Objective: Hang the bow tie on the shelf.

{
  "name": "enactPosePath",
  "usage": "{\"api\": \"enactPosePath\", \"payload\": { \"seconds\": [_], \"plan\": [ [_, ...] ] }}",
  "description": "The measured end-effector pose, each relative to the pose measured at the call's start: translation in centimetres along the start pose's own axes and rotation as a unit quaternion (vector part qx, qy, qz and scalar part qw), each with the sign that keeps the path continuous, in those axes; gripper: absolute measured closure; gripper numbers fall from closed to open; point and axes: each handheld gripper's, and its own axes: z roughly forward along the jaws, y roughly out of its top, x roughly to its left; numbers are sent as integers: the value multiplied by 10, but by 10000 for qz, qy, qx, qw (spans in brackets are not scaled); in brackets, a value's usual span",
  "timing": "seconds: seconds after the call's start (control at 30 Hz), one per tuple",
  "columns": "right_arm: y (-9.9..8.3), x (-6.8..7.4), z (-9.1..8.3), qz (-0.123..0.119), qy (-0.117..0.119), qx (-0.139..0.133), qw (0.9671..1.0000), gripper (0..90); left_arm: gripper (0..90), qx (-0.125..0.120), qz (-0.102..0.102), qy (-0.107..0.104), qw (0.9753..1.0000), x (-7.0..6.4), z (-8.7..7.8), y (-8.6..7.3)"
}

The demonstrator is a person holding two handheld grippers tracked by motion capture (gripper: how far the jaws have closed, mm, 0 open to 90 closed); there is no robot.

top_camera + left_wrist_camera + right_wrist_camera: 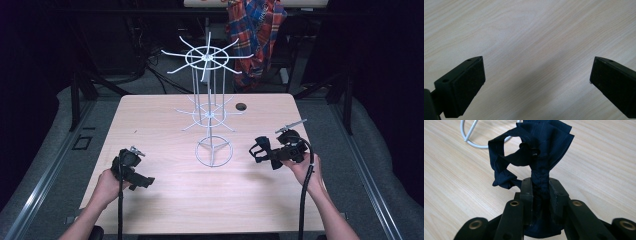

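The right claw (541, 192) is clamped on a dark navy bow tie (534, 152), which sticks out past its jaws above the desk (165, 200), just right of the white wire rack (210, 110). The left claw (536, 75) hangs wide and empty over bare desk, well apart from the tie.

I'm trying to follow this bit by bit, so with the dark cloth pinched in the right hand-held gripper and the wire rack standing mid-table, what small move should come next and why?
Probably carry the right hand-held gripper a little toward the white wire rack. Its jaws are shut on the dark bow-like cloth, which has an open loop, and the rack's spokes are bare. The left hand-held gripper is open over the table, free to help.
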Motion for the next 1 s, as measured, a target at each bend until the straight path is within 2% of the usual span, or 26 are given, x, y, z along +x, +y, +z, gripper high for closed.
{"api": "enactPosePath", "payload": {
  "seconds": [0.67,1.0],
  "plan": [
    [11,-1,-10,24,51,-116,9999,754,0,-37,-2,-5,10000,-1,1,1],
    [21,0,-13,13,60,-284,9996,754,0,-34,-3,-10,10000,-1,1,1]
  ]
}}
